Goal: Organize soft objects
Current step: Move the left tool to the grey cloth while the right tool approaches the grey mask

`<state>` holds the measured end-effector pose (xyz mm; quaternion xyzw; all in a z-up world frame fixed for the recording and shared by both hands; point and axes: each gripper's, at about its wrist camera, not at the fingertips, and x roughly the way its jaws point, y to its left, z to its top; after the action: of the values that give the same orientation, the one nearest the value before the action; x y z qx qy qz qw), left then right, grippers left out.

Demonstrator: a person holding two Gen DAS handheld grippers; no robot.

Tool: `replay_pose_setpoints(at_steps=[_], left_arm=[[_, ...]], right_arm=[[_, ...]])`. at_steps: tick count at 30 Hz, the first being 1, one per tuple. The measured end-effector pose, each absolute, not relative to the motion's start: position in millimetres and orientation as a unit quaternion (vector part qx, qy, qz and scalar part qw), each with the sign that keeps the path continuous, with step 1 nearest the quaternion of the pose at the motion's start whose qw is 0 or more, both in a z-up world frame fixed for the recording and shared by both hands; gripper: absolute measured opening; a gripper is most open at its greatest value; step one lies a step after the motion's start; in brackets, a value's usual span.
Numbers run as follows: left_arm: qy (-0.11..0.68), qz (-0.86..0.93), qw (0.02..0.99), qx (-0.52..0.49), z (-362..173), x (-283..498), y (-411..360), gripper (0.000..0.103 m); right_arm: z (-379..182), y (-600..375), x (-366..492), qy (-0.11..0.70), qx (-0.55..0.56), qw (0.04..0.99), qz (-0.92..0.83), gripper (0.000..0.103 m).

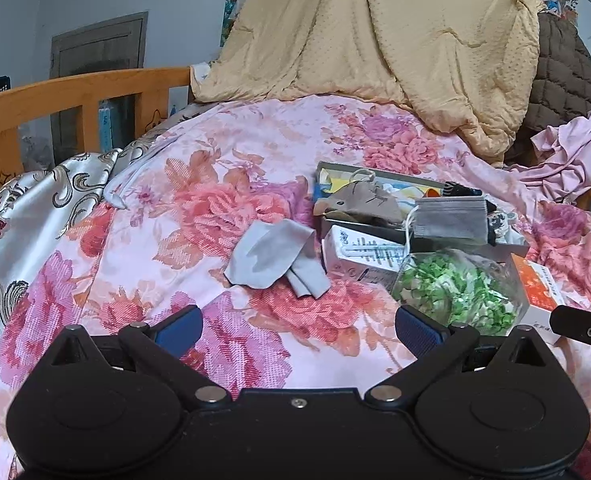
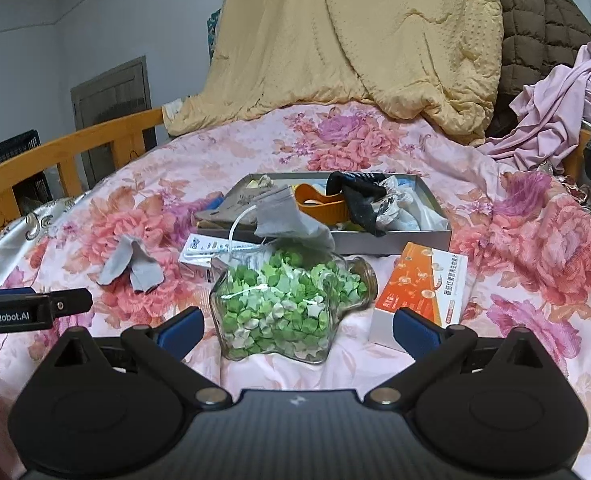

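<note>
Blue pads line both claws, and each stands released with nothing between its fingers. The left gripper (image 1: 298, 330) hovers over the floral bedspread (image 1: 175, 208), its fingers spread wide; just ahead of it and slightly left of centre lies a grey cloth (image 1: 273, 260), crumpled and folded over itself, matte and soft, flat on the spread. Ahead and to its right sits a shallow grey box (image 1: 423, 216) holding a tan fabric pouch (image 1: 359, 200) with a string, and a grey face mask (image 1: 449, 216) with white ear loops draped over the box's near edge. A white carton (image 1: 359, 252) lies against the box front.

The right gripper (image 2: 298, 330) is likewise spread apart, and directly ahead between its fingers lies a star-shaped glass jar (image 2: 279, 304) on its side, packed with green and white folded paper stars. Just beyond its right finger rests an orange and white carton (image 2: 423, 284). Farther ahead, the box holds an orange plastic piece (image 2: 321, 202) and a dark sock (image 2: 359, 196). Far ahead, a yellow quilt (image 2: 355, 40) is heaped at the bed's end, with pink clothing (image 2: 555, 100) off to the right.
</note>
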<state>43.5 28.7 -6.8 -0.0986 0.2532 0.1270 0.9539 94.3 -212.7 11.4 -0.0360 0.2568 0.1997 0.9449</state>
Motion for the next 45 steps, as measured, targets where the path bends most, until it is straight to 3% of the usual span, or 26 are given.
replay_pose_setpoints(at_steps=[24, 33, 45], left_arm=[[0.261, 0.138, 0.945, -0.142, -27.1, 75.1, 60.1, 0.102], [0.241, 0.134, 0.955, -0.114, -19.7, 94.0, 60.6, 0.102], [0.241, 0.150, 0.949, -0.136, -25.1, 133.0, 69.1, 0.102]], right_arm=[[-4.9, -183.3, 119.8, 0.257, -0.046, 0.940, 0.219, 0.103], [-6.5, -168.6, 123.2, 0.189, -0.072, 0.953, 0.226, 0.103], [-19.7, -154.9, 144.3, 0.166, -0.104, 0.955, 0.224, 0.103]])
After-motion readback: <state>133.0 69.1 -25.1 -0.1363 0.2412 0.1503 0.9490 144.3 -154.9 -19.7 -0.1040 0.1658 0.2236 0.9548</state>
